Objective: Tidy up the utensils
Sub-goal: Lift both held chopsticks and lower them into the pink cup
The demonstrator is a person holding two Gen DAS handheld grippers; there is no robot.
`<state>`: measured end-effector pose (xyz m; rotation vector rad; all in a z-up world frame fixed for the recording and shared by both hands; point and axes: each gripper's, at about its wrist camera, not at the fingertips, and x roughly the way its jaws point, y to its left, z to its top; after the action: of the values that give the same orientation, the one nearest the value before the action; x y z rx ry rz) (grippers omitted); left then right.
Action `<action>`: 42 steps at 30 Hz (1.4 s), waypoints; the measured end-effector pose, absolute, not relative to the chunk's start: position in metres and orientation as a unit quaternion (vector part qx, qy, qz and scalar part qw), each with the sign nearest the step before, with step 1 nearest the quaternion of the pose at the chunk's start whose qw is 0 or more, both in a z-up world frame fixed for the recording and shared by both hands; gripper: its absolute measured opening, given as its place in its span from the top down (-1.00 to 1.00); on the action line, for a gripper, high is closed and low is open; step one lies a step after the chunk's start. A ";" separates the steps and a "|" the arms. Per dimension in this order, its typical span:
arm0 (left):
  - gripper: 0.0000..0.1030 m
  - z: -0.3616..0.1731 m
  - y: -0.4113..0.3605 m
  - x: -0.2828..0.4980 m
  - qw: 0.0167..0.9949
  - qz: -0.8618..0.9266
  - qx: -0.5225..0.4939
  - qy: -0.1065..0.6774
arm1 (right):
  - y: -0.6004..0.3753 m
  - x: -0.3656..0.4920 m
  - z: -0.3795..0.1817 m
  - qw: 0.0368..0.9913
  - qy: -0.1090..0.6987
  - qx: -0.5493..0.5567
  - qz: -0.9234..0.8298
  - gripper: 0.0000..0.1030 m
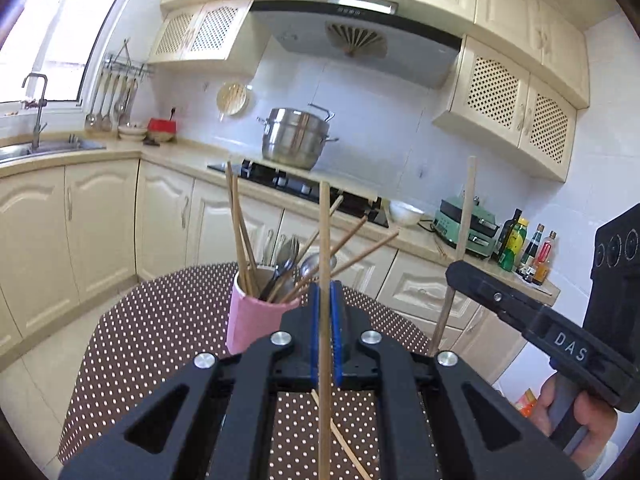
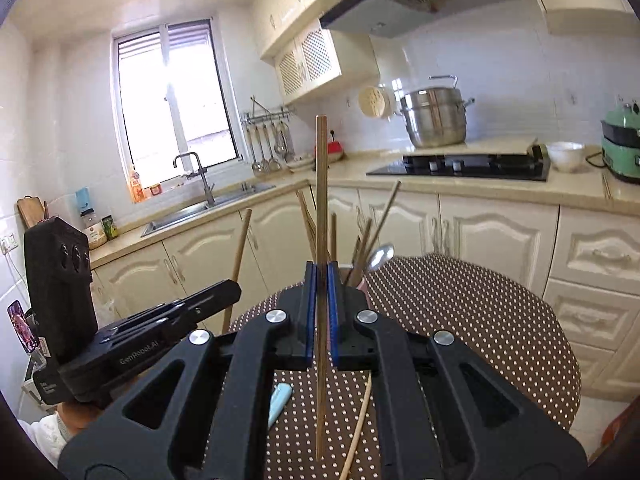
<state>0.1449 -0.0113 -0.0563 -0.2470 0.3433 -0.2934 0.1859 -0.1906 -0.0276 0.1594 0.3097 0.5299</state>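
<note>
The left tongs (image 1: 325, 320) are pressed together on a single wooden chopstick (image 1: 324, 240), which is held upright between the blue pads (image 1: 315, 332) and is seen passing down below them toward the bench (image 1: 140, 340). The right tongs (image 2: 321, 304) are likewise pinched on a second chopstick (image 2: 321, 184), also carried upright, with its lower end hanging free above the dotted cloth. Both tools are raised over the bench and pointed a little below level toward the kitchen units. In the left wrist view the right tool is seen at the right edge, gripped from beneath by a hand (image 1: 576, 420), with its chopstick standing tall beside it. In the right wrist view the left tool is seen at the lower left, held by a hand (image 2: 80, 414) in a pale sleeve.

The bench is covered by a brown cloth with white dots. A pink cup (image 1: 256, 320) is stood on it just ahead of the left tongs; several chopsticks and metal spoons (image 1: 288, 264) are lodged in it, leaning outward. Two loose chopsticks (image 1: 344, 444) are left lying on the cloth beneath the tools, and a pale blue utensil (image 2: 279, 402) is seen lying beside them in the right wrist view.
</note>
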 end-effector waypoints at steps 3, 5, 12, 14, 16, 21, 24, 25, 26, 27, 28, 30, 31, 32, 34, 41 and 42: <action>0.90 -0.047 -0.011 0.147 0.971 -0.147 -0.117 0.150 | -0.182 0.186 -0.020 0.952 0.130 0.078 0.267 0.89; 0.89 -0.041 -0.010 0.149 0.973 -0.148 -0.111 0.136 | -0.179 0.186 -0.017 0.952 0.117 0.077 0.271 0.89; 0.89 -0.016 -0.002 0.163 0.979 -0.163 -0.097 0.078 | -0.167 0.200 -0.004 0.951 0.076 0.098 0.282 0.89; 0.89 -0.010 0.004 0.166 0.979 -0.170 -0.098 0.062 | -0.165 0.204 0.000 0.950 0.059 0.105 0.286 0.88; 0.89 -0.005 0.009 0.174 0.979 -0.173 -0.099 0.047 | -0.161 0.210 0.005 0.950 0.052 0.106 0.289 0.88; 0.89 -0.001 0.022 0.194 0.978 -0.169 -0.120 0.025 | -0.152 0.227 0.009 0.952 0.040 0.099 0.287 0.88; 0.89 -0.002 0.027 0.206 0.977 -0.163 -0.137 0.006 | -0.146 0.235 0.011 0.955 0.027 0.091 0.282 0.89; 0.89 -0.003 0.027 0.209 0.977 -0.162 -0.141 0.001 | -0.145 0.238 0.010 0.956 0.023 0.090 0.279 0.89; 0.89 -0.004 0.027 0.214 0.977 -0.158 -0.145 -0.007 | -0.143 0.242 0.011 0.957 0.020 0.088 0.276 0.89; 0.89 -0.005 0.026 0.218 0.977 -0.156 -0.145 -0.010 | -0.141 0.245 0.011 0.958 0.018 0.086 0.273 0.89; 0.89 -0.006 0.026 0.223 0.978 -0.152 -0.145 -0.015 | -0.140 0.251 0.010 0.958 0.017 0.087 0.272 0.89; 0.89 -0.009 0.024 0.232 0.979 -0.142 -0.145 -0.025 | -0.139 0.256 0.009 0.959 0.011 0.089 0.268 0.89; 0.89 -0.011 0.024 0.238 0.980 -0.136 -0.145 -0.030 | -0.138 0.258 0.007 0.960 0.007 0.088 0.264 0.89; 0.89 -0.012 0.025 0.242 0.980 -0.132 -0.147 -0.032 | -0.137 0.260 0.007 0.962 0.001 0.086 0.259 0.89; 0.89 -0.016 0.026 0.254 0.980 -0.126 -0.152 -0.030 | -0.136 0.265 0.005 0.964 -0.003 0.086 0.252 0.89; 0.89 -0.032 0.027 0.281 0.983 -0.089 -0.153 -0.045 | -0.132 0.280 0.001 0.967 -0.012 0.083 0.241 0.89; 0.89 -0.035 0.027 0.285 0.983 -0.087 -0.155 -0.045 | -0.130 0.282 0.000 0.967 -0.012 0.080 0.241 0.89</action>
<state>0.2849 0.0271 -0.0348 -0.3111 -0.0897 -0.1755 0.2819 -0.1304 -0.0005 0.1609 -0.0245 0.4875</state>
